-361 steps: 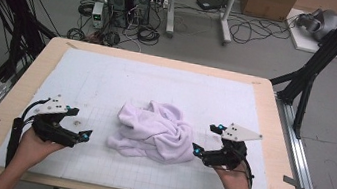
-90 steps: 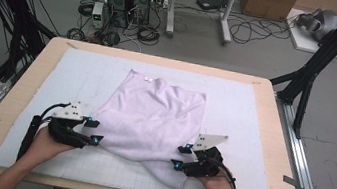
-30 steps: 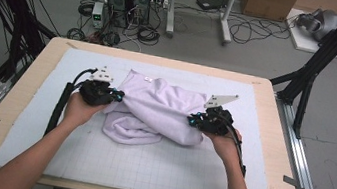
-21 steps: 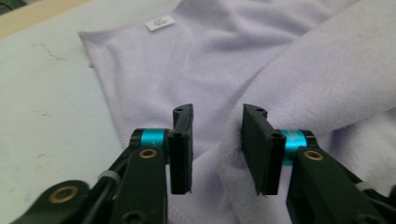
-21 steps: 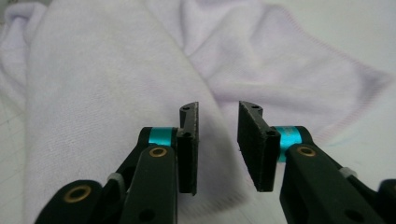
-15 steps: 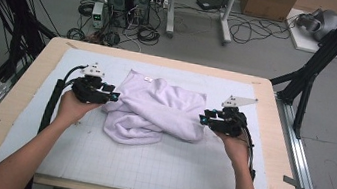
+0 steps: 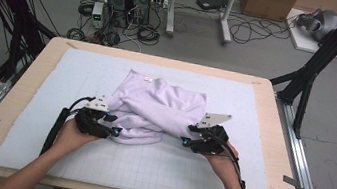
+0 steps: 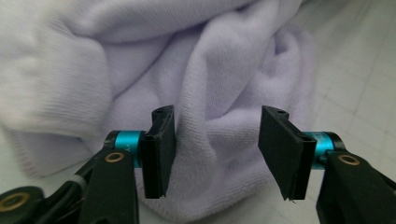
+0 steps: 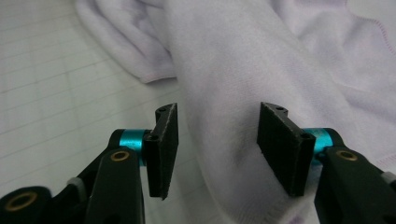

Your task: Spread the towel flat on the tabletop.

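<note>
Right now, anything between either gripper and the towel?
Nothing visible. The left gripper and right gripper have just been opening, jaws apart, and the lilac towel lies directly ahead of each on the gridded mat.

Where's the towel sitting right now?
In the high view the lavender towel lies bunched at the middle of the white gridded mat, between the left gripper and the right gripper.
</note>
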Tool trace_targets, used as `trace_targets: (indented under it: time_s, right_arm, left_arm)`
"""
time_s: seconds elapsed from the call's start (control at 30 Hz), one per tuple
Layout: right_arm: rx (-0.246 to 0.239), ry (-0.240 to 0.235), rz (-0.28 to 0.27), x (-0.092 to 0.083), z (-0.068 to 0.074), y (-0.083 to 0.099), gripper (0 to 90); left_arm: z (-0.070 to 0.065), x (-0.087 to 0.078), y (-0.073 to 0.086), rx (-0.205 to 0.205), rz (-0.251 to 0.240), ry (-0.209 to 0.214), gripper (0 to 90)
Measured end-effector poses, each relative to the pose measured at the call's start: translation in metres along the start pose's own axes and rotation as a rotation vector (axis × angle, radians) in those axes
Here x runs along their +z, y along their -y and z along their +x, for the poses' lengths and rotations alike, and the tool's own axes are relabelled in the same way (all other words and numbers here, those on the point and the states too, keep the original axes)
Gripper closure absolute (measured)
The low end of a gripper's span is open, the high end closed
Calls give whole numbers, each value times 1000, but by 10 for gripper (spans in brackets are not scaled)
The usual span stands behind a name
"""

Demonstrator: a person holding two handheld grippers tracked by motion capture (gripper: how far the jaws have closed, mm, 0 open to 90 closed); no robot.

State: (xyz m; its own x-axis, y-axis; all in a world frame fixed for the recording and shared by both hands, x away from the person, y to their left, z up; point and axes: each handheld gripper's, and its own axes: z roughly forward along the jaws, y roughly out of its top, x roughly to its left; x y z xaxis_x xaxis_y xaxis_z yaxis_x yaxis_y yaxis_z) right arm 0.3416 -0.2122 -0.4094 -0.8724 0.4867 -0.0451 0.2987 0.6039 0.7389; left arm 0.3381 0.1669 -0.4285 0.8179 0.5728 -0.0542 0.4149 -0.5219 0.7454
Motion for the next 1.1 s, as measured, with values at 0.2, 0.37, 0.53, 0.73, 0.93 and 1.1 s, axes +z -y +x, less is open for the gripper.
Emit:
trace_targets:
  time_s: [0.2,0.37,0.53,0.73,0.93,1.1]
  right_arm:
    - [28,-26,11,11,-10,1,811]
    - [30,-58,-35,-10,-4,-3,854]
    - [-12,-76,-88,-44,8,-21,856]
    - [-23,-8,-78,-54,-10,-44,856]
    - [102,43,-25,-22,-57,-36,852]
    - [202,55,31,13,-88,-21,800]
  left_arm:
    - [-7,12,0,44,36,-4,811]
    - [-5,-11,-2,24,-9,24,823]
    - [-9,-52,-10,53,-78,22,824]
    - [2,-71,-23,67,-98,-6,821]
    - [40,-30,-31,-29,-52,-70,819]
    - [61,6,-29,-85,-3,-129,813]
